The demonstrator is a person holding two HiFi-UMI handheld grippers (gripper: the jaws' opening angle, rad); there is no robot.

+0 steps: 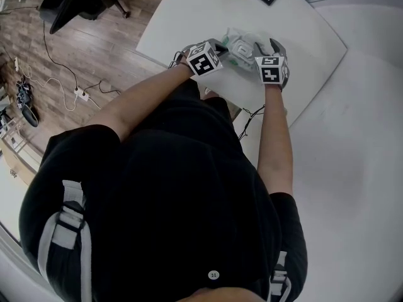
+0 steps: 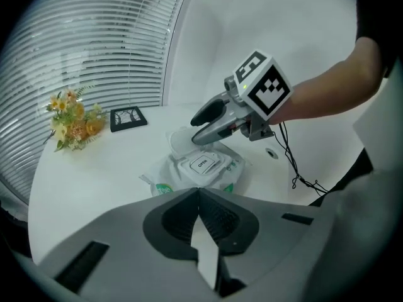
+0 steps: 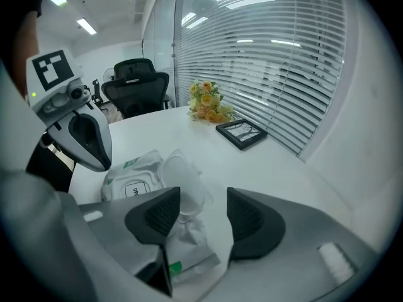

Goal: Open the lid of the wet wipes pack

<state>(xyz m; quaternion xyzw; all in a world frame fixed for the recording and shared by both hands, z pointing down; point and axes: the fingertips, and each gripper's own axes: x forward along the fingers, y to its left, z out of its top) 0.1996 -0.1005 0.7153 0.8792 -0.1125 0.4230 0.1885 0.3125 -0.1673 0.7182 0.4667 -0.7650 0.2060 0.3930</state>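
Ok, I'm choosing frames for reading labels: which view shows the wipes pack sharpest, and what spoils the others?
Left gripper view: wet wipes pack sharp, OPEN label legible, though the blinds bow with lens distortion. Right gripper view: pack partly hidden by the jaws of the right gripper. Head view: pack small, dim, too coarse to read.

Head view looks steeply down; gripper views closely share the pack [image 2: 203, 167].

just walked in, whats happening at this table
A person at a white table works on a wet wipes pack with a gripper in each hand. The left gripper sits at the pack's near edge with its jaws together; whether it pinches the wrapper is unclear. The right gripper is open, with the clear lid between its jaws, already flipped up.
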